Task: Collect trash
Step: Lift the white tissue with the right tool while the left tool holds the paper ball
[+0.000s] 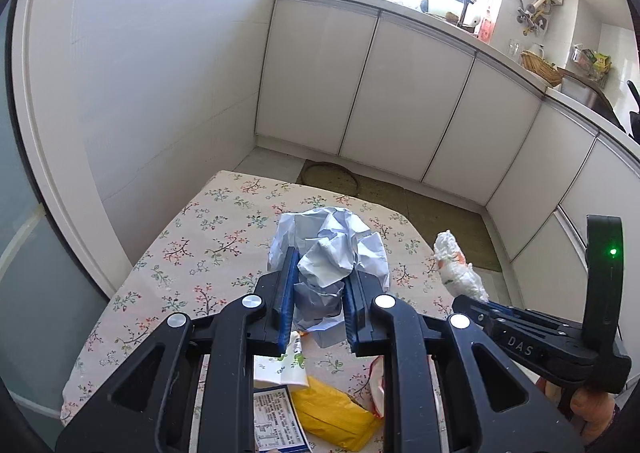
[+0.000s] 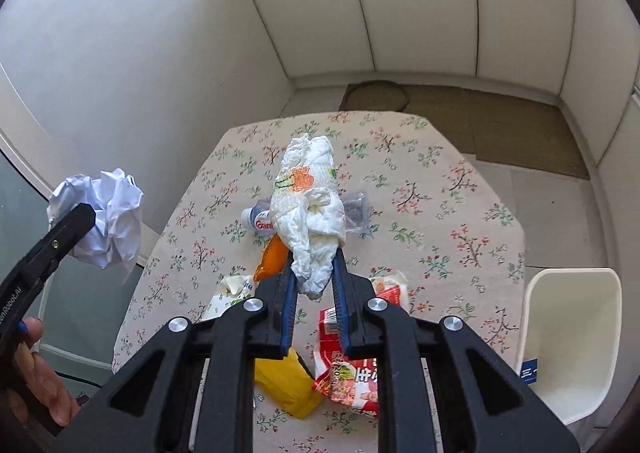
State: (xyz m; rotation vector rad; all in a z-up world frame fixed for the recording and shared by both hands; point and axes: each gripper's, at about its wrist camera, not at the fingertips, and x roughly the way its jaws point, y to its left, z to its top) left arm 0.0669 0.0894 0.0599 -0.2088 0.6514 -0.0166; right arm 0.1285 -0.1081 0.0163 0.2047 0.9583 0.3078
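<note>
My left gripper (image 1: 320, 273) is shut on a crumpled ball of white paper (image 1: 332, 249), held above the flowered table (image 1: 200, 245); the same paper ball (image 2: 104, 217) shows at the left of the right wrist view. My right gripper (image 2: 316, 265) is shut on a crumpled paper towel with an orange print (image 2: 310, 205), lifted above the table (image 2: 460, 213); the towel (image 1: 456, 265) also appears at the right of the left wrist view. A yellow packet (image 2: 286, 383), a red wrapper (image 2: 352, 373), a crushed bottle (image 2: 260, 219), an orange wrapper (image 2: 272, 257) and a carton piece (image 2: 232, 289) lie on the table.
A white bin (image 2: 568, 341) stands at the table's right edge. White cabinets (image 1: 400, 93) with a cluttered counter run along the back. A brown mat (image 2: 480, 121) covers the floor beyond the table. A person's hand (image 2: 36, 381) holds the left gripper's handle.
</note>
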